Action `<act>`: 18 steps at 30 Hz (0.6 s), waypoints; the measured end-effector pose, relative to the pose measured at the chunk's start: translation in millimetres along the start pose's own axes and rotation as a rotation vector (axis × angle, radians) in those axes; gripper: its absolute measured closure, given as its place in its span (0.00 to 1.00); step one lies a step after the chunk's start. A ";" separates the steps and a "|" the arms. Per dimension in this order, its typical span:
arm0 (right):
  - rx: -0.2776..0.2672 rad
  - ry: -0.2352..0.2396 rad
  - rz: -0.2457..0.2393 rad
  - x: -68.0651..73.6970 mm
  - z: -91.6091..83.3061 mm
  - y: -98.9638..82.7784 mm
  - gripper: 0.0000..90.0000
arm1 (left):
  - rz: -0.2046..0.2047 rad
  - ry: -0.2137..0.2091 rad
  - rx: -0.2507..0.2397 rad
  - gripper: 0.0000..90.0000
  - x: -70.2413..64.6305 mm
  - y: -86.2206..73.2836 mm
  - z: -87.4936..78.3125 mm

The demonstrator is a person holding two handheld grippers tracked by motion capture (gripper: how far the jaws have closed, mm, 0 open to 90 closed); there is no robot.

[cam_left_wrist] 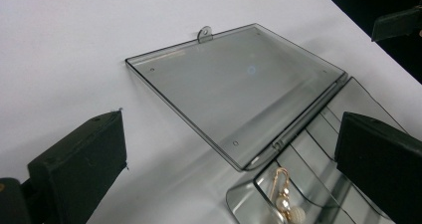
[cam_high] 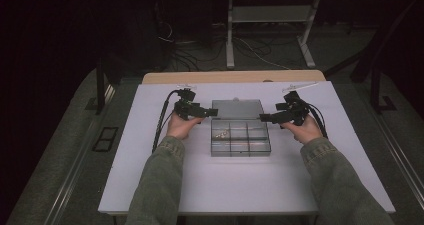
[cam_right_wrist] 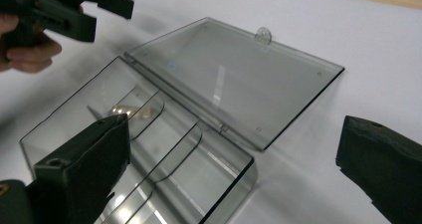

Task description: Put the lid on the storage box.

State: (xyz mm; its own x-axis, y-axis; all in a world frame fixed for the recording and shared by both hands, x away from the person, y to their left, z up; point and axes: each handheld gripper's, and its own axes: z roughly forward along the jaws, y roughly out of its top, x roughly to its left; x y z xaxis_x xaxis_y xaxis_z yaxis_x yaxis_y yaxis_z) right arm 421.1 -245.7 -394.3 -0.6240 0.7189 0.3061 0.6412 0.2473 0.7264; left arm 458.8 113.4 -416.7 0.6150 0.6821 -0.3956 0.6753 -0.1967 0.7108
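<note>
A person's left gripper (cam_high: 212,112), jaws spread and holding nothing, hovers at the far-left corner of a clear plastic compartment box (cam_high: 240,139) that sits open near the middle of a white table (cam_high: 150,175). The left hand (cam_high: 181,126) grips the tool from the near side, its green sleeve (cam_high: 159,180) reaching in from the near edge. The box's hinged lid (cam_high: 237,108) lies flat on the table on the far side, its small latch tab (cam_left_wrist: 204,33) pointing away from the person. The tray is divided into compartments by clear curved walls. In the far-left compartment rests a small piece of gold-coloured jewellery with pale beads (cam_left_wrist: 286,199), possibly an earring, though the views are too dim and small to be sure; the other compartments in view look bare. To the right, the right gripper (cam_high: 265,117) also stands with its jaws wide apart and nothing between them, poised at the far-right corner of the box, with the right hand (cam_high: 302,130) just beside the tray. Black cables (cam_high: 161,120) trail from the grippers across the table.
</note>
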 end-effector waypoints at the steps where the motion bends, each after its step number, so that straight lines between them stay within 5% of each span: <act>1: -0.004 -0.001 0.005 -1.1 1.6 0.7 0.01 | -0.006 0.002 -0.001 0.00 -0.2 -0.6 2.3; 18: -0.016 -0.072 0.060 -17.6 30.7 5.0 0.01 | -0.122 0.022 -0.056 0.08 8.1 -7.5 20.4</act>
State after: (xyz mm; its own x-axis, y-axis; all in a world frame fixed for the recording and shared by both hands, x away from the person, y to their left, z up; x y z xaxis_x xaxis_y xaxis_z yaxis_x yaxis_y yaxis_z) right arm 448.9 -237.1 -414.9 -0.5508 0.7772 0.3042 0.6685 0.1925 0.7184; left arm 467.1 106.1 -437.2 0.5201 0.7136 -0.4693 0.7205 -0.0715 0.6898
